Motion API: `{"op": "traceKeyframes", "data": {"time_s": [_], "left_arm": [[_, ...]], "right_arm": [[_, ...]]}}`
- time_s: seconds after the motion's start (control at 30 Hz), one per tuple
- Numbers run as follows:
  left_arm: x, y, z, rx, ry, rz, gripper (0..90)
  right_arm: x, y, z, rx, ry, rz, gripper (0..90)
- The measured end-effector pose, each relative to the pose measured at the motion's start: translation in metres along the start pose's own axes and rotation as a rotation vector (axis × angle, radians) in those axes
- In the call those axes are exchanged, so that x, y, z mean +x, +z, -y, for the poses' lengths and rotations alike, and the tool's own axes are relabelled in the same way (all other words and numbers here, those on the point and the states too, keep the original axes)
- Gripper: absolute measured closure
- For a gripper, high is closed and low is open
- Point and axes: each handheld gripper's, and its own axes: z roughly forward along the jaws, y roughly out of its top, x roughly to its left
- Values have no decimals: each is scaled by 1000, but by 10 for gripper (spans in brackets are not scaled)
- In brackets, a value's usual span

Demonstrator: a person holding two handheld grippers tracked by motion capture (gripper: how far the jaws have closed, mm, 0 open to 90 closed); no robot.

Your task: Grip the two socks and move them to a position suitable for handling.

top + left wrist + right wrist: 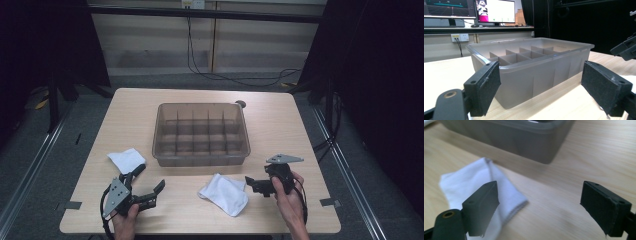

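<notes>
A grey see-through bin (201, 156) with several divided compartments stands mid-table. One folded white cloth (224, 193) lies in front of it, and a second white cloth (127, 159) lies off its front left corner. My left gripper (148, 178) rests near the front left, jaws wide open and empty, pointing at the bin (536, 75). My right gripper (254, 186) sits just right of the nearer cloth, open with nothing between its pads. In the right gripper view the cloth (474, 182) lies behind the left jaw of the gripper (540, 205), apart from it.
The bin wall (524, 142) stands just beyond the cloth. Bare wood stretches right of the right gripper. The right gripper (626, 48) shows at the edge of the left gripper view. Monitors and a cabled wall lie beyond the table; the front edge is close.
</notes>
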Motion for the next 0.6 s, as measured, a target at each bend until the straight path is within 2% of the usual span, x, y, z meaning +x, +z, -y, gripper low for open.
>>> {"op": "traceKeyframes", "data": {"time_s": [0.07,0.23,0.3,0.33,0.4,0.47,0.6], "left_arm": [[1,0,0,2,6,13,152],[1,1,-1,20,10,7,154],[1,1,-1,17,4,-6,155],[0,1,-1,19,-6,-9,156],[1,2,-2,48,-16,-19,158],[2,4,-3,71,-37,-27,159],[9,6,-4,111,-80,-47,160]], "right_arm": [[-6,-3,4,-32,9,48,139],[-19,-7,12,-148,12,121,139],[-23,-6,12,-174,21,149,138],[-25,-5,12,-174,38,170,141],[-30,-2,10,-223,59,212,138],[-35,5,8,-245,61,269,139],[-42,17,6,-347,69,288,137]]}}
